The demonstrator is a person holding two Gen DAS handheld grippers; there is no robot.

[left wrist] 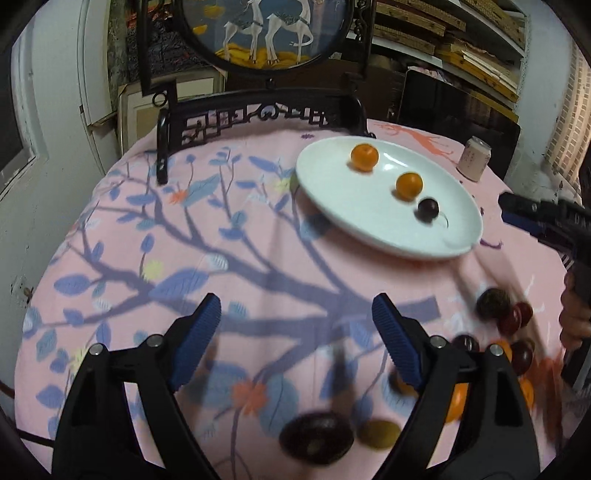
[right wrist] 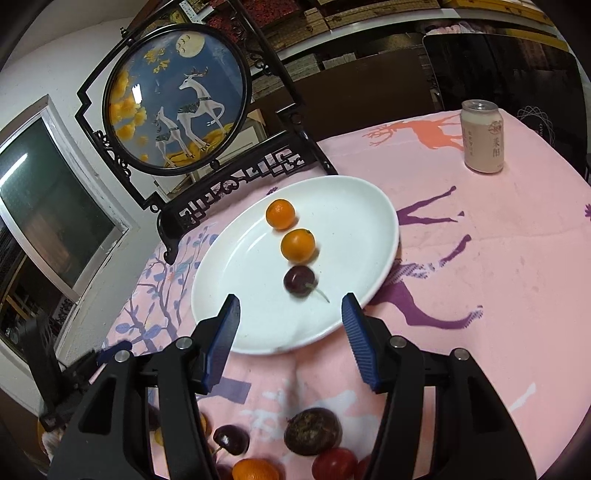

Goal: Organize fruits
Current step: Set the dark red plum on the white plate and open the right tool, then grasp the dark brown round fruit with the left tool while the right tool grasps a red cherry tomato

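Observation:
A white oval plate point(left wrist: 332, 184) point(right wrist: 354, 214) holds two small oranges point(left wrist: 364, 157) point(right wrist: 297, 245) and one dark cherry point(left wrist: 427, 209) point(right wrist: 299, 280). My left gripper point(left wrist: 295, 314) is open and empty above the pink cloth. A dark passion fruit point(left wrist: 316, 437) and a green-yellow fruit point(left wrist: 378, 434) lie blurred below it; several cherries point(left wrist: 511, 319) and oranges lie to its right. My right gripper point(right wrist: 290, 306) is open and empty, hovering at the plate's near rim. Below it lie a passion fruit point(right wrist: 312, 430), a cherry point(right wrist: 231, 439), an orange point(right wrist: 255, 469) and a red fruit point(right wrist: 334, 463).
A pink drink can point(left wrist: 474, 158) point(right wrist: 482, 136) stands at the table's far right. A dark wooden stand with a round deer picture point(left wrist: 258, 33) point(right wrist: 173, 99) rises behind the plate. The table's edge curves off on the left. The right gripper's body point(left wrist: 546, 221) shows at the right.

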